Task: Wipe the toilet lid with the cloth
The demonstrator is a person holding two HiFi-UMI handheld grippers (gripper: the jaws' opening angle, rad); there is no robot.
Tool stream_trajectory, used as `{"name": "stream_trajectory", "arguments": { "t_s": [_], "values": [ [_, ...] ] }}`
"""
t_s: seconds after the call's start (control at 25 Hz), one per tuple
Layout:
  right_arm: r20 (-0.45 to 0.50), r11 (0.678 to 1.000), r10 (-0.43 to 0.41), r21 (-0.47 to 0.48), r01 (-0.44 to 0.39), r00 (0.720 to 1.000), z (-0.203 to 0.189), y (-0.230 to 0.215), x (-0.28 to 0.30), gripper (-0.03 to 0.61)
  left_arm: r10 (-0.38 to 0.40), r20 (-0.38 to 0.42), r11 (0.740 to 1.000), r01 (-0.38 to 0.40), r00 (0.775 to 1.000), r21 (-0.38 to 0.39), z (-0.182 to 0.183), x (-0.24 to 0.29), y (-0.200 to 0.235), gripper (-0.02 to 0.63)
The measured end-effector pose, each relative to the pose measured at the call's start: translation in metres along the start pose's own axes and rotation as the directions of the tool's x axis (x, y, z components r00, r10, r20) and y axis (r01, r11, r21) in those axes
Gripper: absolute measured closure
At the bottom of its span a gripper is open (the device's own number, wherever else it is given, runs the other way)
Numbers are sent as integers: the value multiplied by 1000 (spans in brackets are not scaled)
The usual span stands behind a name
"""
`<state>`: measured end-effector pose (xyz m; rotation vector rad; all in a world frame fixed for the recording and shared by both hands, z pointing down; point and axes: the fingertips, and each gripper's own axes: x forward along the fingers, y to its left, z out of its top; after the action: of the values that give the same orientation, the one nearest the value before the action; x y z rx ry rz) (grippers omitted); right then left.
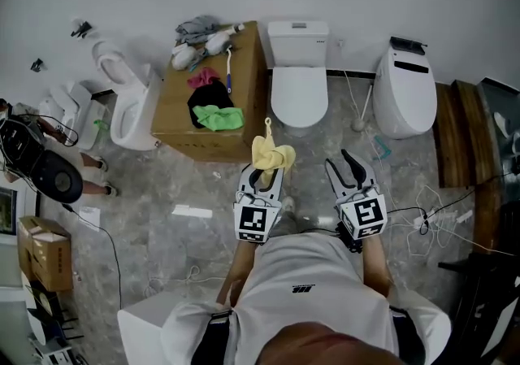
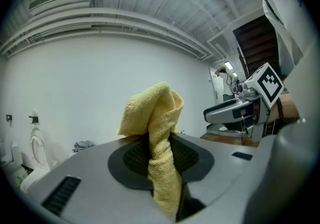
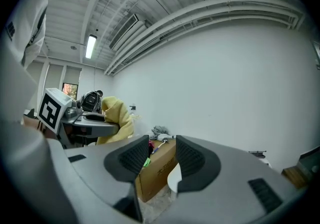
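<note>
Toward 12 o'clock, facing the toilet lid [image 1: 299,95], the left claw [image 1: 262,172] points forward, pinching the yellow cloth [image 1: 272,154]; the right claw [image 1: 348,167], at its 3 o'clock, is spread and empty.

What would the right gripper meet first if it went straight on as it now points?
The right gripper would probably reach the closed white ceramic toilet lid first; depth is unclear.
</note>
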<state>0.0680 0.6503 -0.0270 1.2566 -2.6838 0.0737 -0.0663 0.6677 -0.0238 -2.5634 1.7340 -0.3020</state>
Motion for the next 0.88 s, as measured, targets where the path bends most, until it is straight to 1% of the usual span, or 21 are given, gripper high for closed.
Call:
{"name": "stream_trajectory", "arguments": {
  "t_s": [0.16, 0.32, 0.64, 0.88],
  "values": [
    [-16, 1000, -27, 4, 27, 1000, 6, -6, 37, 402, -15, 0, 1000, 15, 1000, -4, 2, 24, 37, 508],
    [-29, 999, -50, 5, 50, 998, 10, -7, 70, 402, -44, 6, 999, 44, 999, -9, 1, 44, 64, 508],
    [-36, 995, -101, -7, 101, 994, 20, -14, 115, 402, -96, 25, 995, 97, 995, -17, 1, 76, 99, 508],
    [-45, 993, -117, -3, 117, 992, 21, -22, 137, 402, -114, 30, 993, 114, 993, -27, -2, 99, 116, 508]
  ]
}}
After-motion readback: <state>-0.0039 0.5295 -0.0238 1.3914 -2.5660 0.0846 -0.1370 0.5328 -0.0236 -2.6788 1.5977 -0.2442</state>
